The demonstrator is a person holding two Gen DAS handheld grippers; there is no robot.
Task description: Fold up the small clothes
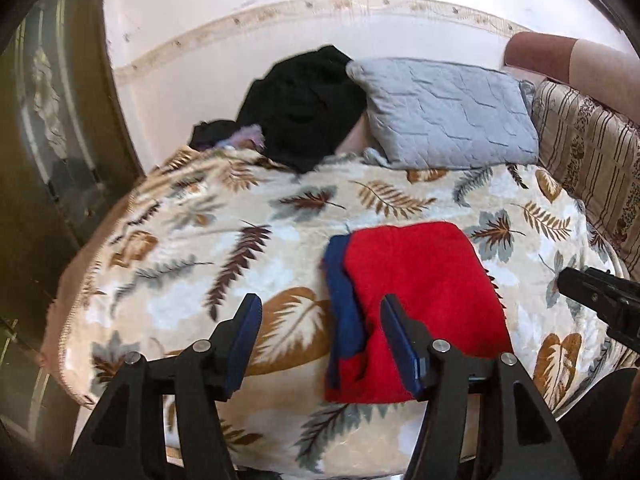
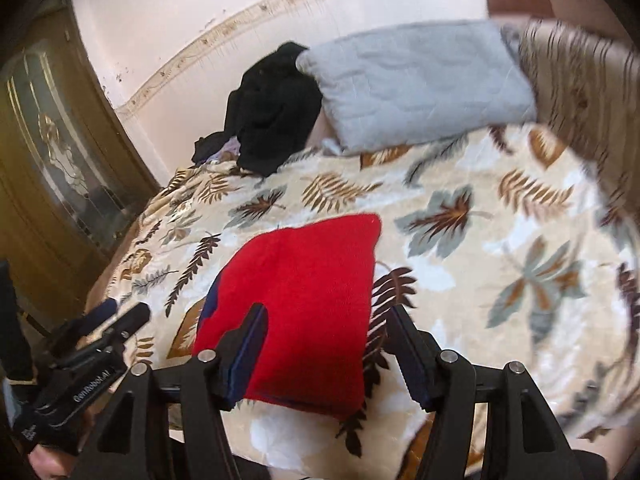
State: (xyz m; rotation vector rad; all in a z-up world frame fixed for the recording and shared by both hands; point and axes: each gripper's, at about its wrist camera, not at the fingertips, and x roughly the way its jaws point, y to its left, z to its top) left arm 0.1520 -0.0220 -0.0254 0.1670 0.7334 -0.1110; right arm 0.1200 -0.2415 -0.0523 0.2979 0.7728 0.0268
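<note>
Folded red garment point(image 1: 420, 308) flat on the leaf-print blanket point(image 1: 240, 240) of the bed, blue layer point(image 1: 340, 292) showing along its 9 o'clock edge. Left gripper point(image 1: 320, 344) low over that edge, jaws wide, empty; right gripper point(image 2: 328, 352) likewise wide (nothing held), straddling the garment's near part. Grey pillow point(image 1: 448, 116) and black clothes point(image 1: 304, 108) toward 12 o'clock.

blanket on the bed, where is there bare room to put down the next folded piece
Two free patches on the leaf-print blanket: the wide stretch right of the red garment, running up to the grey pillow, and the strip left of it toward the bed edge. The far left corner is crowded by the black clothes pile. Both the left gripper and right gripper are open.
</note>
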